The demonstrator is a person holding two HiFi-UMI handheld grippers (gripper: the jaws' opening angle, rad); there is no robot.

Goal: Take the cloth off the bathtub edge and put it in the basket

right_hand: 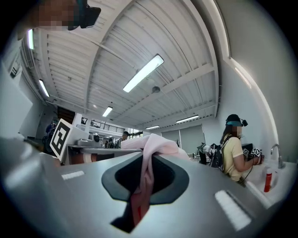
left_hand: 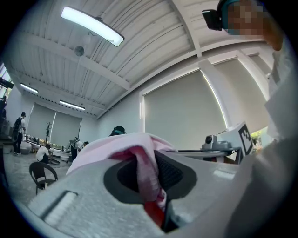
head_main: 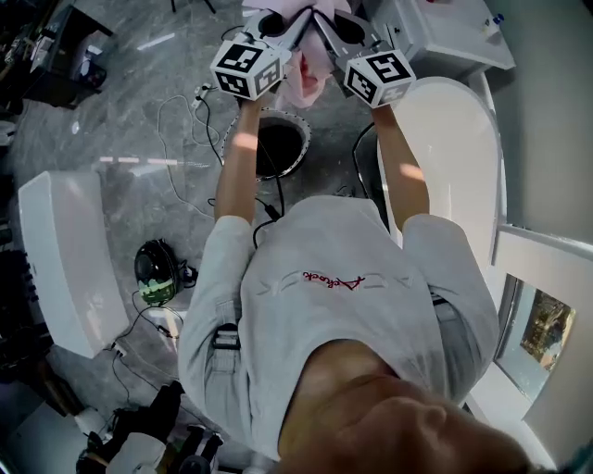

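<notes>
Both your arms are stretched forward, side by side, with bare forearms. The two grippers lean toward each other, so their tips almost meet in front of you. Both point about level, a little upward; each gripper view shows the ceiling above the jaws.

Your left gripper [head_main: 289, 28] [left_hand: 149, 186] is closed on the cloth [head_main: 306, 79] [left_hand: 139, 144]. The pink fabric is pinched between its jaws and bulges out over the tips. Your right gripper [head_main: 326, 28] [right_hand: 142, 186] is also closed on the cloth [right_hand: 156, 144], with a thin fold squeezed between the jaws.

The cloth hangs in a bunch between the two grippers, in the air. In the head view it is just beyond the far rim of the basket [head_main: 287, 143], which stands on the floor below your left forearm. The bathtub [head_main: 454, 148] is at your right side, well apart from the cloth.
</notes>
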